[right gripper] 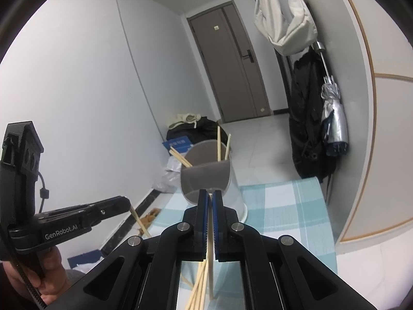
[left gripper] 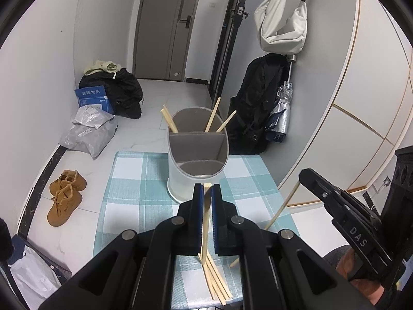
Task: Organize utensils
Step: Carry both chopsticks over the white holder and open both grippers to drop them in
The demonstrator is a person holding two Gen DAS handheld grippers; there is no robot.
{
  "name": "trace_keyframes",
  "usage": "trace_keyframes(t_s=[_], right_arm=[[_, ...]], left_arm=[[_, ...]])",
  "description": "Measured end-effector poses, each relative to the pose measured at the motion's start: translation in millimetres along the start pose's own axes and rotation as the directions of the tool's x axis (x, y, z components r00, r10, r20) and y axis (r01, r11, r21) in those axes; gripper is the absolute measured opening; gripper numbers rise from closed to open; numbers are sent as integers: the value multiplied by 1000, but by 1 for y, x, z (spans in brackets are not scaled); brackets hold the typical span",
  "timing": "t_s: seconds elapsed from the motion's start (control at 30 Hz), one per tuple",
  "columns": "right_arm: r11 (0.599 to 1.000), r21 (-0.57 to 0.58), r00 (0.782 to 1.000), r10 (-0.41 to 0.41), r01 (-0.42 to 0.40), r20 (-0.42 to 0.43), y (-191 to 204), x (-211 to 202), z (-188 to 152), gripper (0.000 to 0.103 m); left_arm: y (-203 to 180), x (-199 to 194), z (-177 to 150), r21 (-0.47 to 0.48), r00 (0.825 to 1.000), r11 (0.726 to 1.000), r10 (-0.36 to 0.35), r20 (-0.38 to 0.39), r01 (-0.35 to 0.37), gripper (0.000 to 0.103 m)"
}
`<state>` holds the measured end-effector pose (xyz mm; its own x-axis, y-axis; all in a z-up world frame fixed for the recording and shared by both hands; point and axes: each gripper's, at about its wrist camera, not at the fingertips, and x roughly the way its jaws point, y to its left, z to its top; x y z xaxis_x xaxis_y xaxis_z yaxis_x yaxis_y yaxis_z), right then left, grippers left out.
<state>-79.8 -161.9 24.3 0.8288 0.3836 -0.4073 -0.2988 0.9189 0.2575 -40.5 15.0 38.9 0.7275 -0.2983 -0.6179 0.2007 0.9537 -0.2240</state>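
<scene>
A grey two-compartment utensil holder (left gripper: 197, 155) stands on the checked tablecloth (left gripper: 129, 180), with several wooden chopsticks (left gripper: 213, 116) leaning in its far compartment. My left gripper (left gripper: 206, 193) is shut on one chopstick (left gripper: 205, 227), held above the table just short of the holder. My right gripper (right gripper: 210, 199) is shut on another chopstick (right gripper: 211, 245), also close to the holder (right gripper: 206, 178). Several loose chopsticks (left gripper: 216, 281) lie on the cloth beneath the grippers; they also show in the right wrist view (right gripper: 198, 286). Each gripper shows in the other's view: the right gripper (left gripper: 300, 178) and the left gripper (right gripper: 129, 204).
The small table stands in a hallway. Brown shoes (left gripper: 64, 196), grey parcel bags (left gripper: 87, 131) and a dark pile of clothes (left gripper: 116, 90) lie on the floor to the left. A black coat (left gripper: 255, 103) and folded umbrella (left gripper: 282, 111) hang on the right wall.
</scene>
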Motion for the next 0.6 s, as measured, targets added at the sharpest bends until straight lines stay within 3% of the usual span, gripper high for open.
trace_keyframes(t_s=[0.6], right_arm=[[998,-15,997,55,-54,46,-3,22,90,3]], left_arm=[[-13,-8,91,-48,996,995,-87,18,88,2]])
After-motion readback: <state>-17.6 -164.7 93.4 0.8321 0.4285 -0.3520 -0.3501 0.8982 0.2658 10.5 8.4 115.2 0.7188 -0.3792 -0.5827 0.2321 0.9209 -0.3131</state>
